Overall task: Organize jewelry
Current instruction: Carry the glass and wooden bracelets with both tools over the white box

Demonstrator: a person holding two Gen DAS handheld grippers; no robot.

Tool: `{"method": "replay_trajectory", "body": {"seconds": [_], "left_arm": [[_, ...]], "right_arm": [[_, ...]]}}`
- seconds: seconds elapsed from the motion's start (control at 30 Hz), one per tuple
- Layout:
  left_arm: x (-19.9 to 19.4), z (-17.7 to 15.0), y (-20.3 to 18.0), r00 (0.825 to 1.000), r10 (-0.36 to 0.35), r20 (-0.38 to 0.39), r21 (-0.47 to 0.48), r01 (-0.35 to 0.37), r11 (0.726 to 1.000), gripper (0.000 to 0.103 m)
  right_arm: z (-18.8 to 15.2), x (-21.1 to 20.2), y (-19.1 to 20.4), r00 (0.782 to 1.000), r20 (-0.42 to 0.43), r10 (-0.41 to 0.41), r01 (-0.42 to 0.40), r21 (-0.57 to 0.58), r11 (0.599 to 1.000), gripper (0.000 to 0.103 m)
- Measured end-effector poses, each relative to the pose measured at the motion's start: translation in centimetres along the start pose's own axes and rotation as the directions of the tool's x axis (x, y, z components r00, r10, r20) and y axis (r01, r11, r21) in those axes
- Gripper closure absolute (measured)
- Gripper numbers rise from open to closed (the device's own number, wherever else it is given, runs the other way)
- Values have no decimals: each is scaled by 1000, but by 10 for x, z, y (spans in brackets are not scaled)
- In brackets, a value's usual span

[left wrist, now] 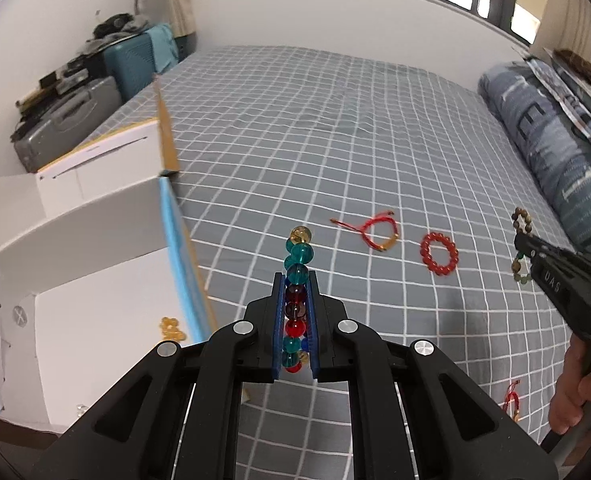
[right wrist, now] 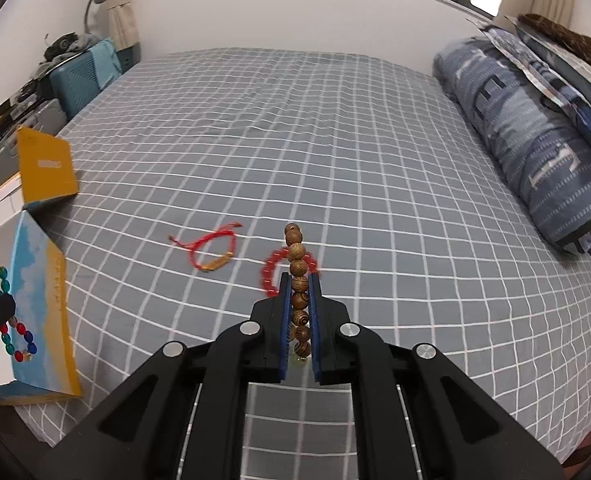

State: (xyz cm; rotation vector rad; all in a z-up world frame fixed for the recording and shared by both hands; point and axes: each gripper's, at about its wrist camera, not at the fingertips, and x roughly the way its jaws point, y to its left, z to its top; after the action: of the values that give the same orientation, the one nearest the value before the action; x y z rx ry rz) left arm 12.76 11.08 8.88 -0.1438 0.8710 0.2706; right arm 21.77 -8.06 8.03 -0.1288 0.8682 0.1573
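My left gripper [left wrist: 295, 280] is shut on a bracelet of teal, red and amber glass beads [left wrist: 298, 258], held above the bed beside the open white box [left wrist: 95, 312]. The same glass bead bracelet [right wrist: 13, 330] shows at the far left of the right wrist view. My right gripper [right wrist: 300, 280] is shut on a brown wooden bead bracelet [right wrist: 297, 258], seen also as the wooden bead bracelet [left wrist: 520, 220] at the right edge of the left wrist view. A red cord bracelet [left wrist: 375, 232] and a red bead bracelet [left wrist: 439, 253] lie on the checked sheet [left wrist: 335, 140].
The box holds small amber beads [left wrist: 171, 328] on its floor; its yellow and blue flaps [right wrist: 45, 168] stand up. A folded blue quilt [right wrist: 535, 152] lies along the right. Suitcases [left wrist: 67, 120] stack past the bed's left edge. Another red cord piece [left wrist: 511, 400] lies near a hand [left wrist: 575, 392].
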Motion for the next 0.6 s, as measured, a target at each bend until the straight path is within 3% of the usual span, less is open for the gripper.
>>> {"method": "replay_trajectory", "body": {"seconds": [0.3, 0.6], "left_arm": [[-20, 1, 48, 998, 49, 33, -71, -47, 996, 94], [-29, -4, 122, 990, 132, 39, -163, -124, 979, 94]], "right_arm": [[8, -11, 54, 998, 21, 67, -66, -55, 996, 96], [8, -23, 130, 987, 41, 153, -146, -144, 979, 96]]}}
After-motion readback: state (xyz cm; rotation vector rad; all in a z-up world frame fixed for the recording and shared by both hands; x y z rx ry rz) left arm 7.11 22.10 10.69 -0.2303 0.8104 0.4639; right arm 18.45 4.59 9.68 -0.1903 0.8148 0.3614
